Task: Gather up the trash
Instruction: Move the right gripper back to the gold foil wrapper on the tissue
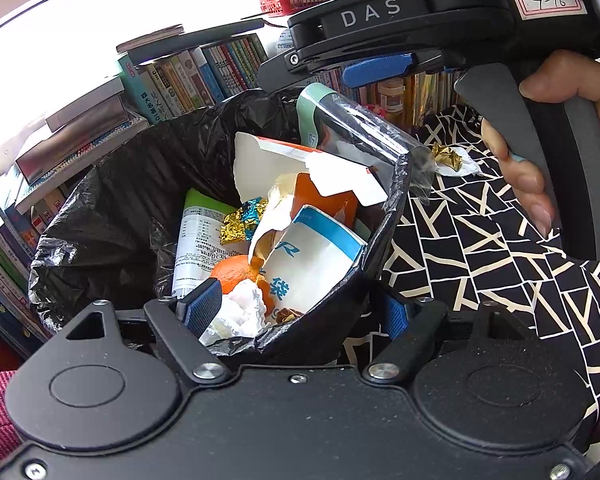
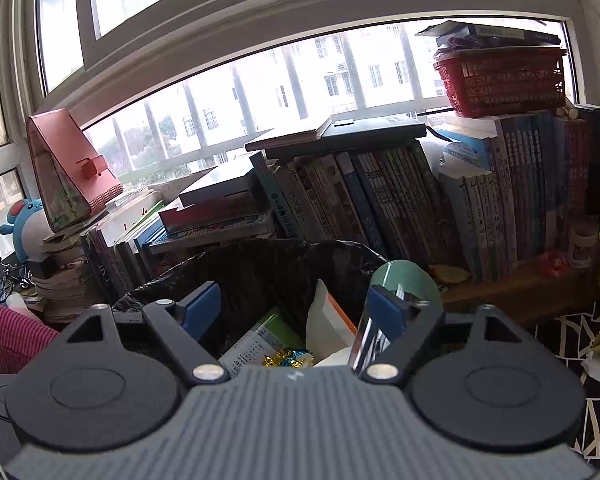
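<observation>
Black-lined bin (image 1: 112, 216) holds wrappers (image 1: 244, 220), orange peel (image 1: 236, 272).

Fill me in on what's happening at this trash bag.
A person is collecting trash with two handheld tongs. The left tongs grip the near rim of the black trash bag, holding it open. The right tongs hover open above it, beside a clear package leaning in the bag. A gold wrapper lies on the patterned cloth.

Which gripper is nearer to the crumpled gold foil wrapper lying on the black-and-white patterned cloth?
Right. The right gripper hangs open above the black trash bag, just left of the crumpled gold foil wrapper. The left gripper grips the bag's near rim, farther away.
</observation>
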`<action>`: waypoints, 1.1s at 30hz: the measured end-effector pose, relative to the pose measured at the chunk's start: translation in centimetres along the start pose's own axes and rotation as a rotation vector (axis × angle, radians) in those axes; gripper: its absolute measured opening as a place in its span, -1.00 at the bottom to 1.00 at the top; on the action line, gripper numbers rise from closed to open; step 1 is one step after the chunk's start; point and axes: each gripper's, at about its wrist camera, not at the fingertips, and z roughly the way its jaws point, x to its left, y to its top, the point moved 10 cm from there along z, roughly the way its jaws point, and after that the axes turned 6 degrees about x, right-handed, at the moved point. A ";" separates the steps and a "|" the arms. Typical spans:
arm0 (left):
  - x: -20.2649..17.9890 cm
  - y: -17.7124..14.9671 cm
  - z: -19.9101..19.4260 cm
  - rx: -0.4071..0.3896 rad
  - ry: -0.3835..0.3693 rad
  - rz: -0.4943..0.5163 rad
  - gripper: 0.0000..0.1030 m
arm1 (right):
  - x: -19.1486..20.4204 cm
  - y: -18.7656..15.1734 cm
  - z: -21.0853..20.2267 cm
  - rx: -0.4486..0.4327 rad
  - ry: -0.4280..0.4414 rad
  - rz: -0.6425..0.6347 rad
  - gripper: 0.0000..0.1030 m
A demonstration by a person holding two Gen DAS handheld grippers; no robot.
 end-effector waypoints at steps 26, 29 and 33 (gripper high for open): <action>0.0 0.0 0.0 -0.001 -0.003 0.002 0.54 | -11.0 -1.0 -0.5 -0.065 -0.325 0.202 0.88; 0.0 0.1 0.0 0.001 -0.007 0.001 0.54 | -14.0 -1.8 -0.5 -0.060 -0.408 0.235 0.93; 0.0 0.2 0.0 0.001 -0.007 0.000 0.54 | -19.3 -2.9 -1.2 -0.055 -0.550 0.296 0.93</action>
